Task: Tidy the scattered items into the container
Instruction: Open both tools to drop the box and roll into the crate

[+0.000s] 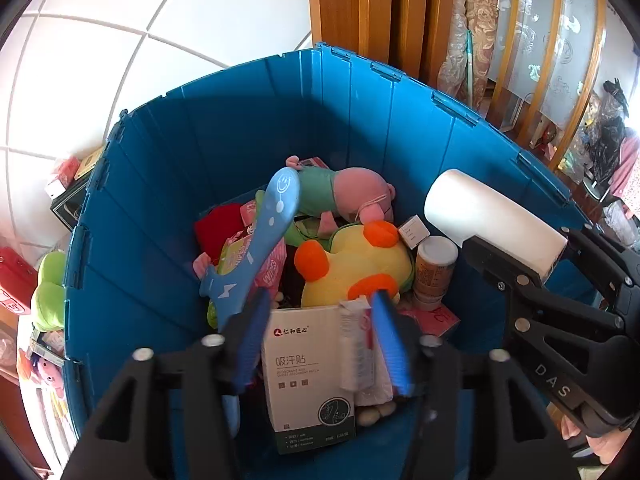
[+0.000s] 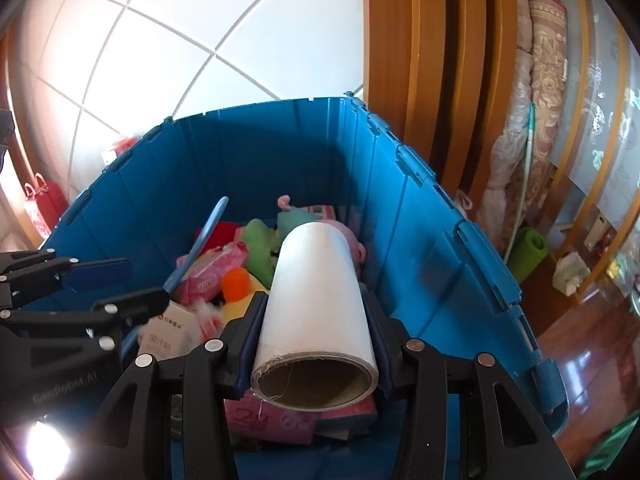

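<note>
A big blue plastic bin [image 1: 168, 184] holds several items: a yellow and orange plush [image 1: 356, 260], a pink and green plush [image 1: 344, 190], a blue plastic paddle [image 1: 256, 248], a white box [image 1: 308, 376], a small jar [image 1: 434, 270]. My left gripper [image 1: 320, 344] is open and empty, just above the white box inside the bin. My right gripper [image 2: 316, 312] is shut on a white roll [image 2: 318, 308] and holds it over the bin [image 2: 420, 248]. The roll also shows in the left wrist view [image 1: 492, 220], with the right gripper [image 1: 560, 312] behind it.
White tiled floor [image 1: 120, 40] lies beyond the bin. A wooden door frame [image 2: 424, 60] and rolled mats [image 2: 536, 100] stand at the right. A green plush [image 1: 50, 292] and boxes lie outside the bin at the left. A green roll [image 2: 528, 254] lies on the right.
</note>
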### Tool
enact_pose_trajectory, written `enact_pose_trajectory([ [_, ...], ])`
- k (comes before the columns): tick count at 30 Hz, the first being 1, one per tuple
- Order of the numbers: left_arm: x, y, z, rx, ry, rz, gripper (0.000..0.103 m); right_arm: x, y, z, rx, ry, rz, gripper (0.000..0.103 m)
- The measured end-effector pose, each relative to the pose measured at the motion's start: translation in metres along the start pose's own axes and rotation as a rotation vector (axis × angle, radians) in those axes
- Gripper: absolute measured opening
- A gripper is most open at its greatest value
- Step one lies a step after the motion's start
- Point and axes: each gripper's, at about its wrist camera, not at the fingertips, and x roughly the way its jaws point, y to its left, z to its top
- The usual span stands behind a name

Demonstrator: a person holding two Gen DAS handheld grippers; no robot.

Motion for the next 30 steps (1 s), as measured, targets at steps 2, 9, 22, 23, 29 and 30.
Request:
enact_pose_trajectory([
  [2,0.002,-0.002,-0.002,0.001,0.003,-0.004,0.060,-0.001,-0.001,0.001,-0.002,-0.005,-0.001,0.046],
  [9,-0.003,-0.003,-0.009,-0.017,-0.009,-0.007,0.060,-0.009,-0.004,0.002,-0.003,-0.035,-0.016,0.059],
  [22,-0.047,0.018,-0.040,-0.085,-0.153,0.082,0.060,-0.045,0.000,-0.010,0.007,-0.150,-0.009,0.103],
  [23,-0.054,0.022,-0.043,-0.096,-0.174,0.099,0.060,-0.049,0.001,-0.010,0.010,-0.166,0.000,0.103],
  [29,-0.093,0.058,-0.073,-0.219,-0.317,0.204,0.061,-0.064,0.021,-0.006,0.018,-0.240,0.094,0.103],
  [30,-0.099,0.065,-0.078,-0.239,-0.331,0.225,0.063,-0.065,0.027,-0.005,0.016,-0.248,0.115,0.103],
])
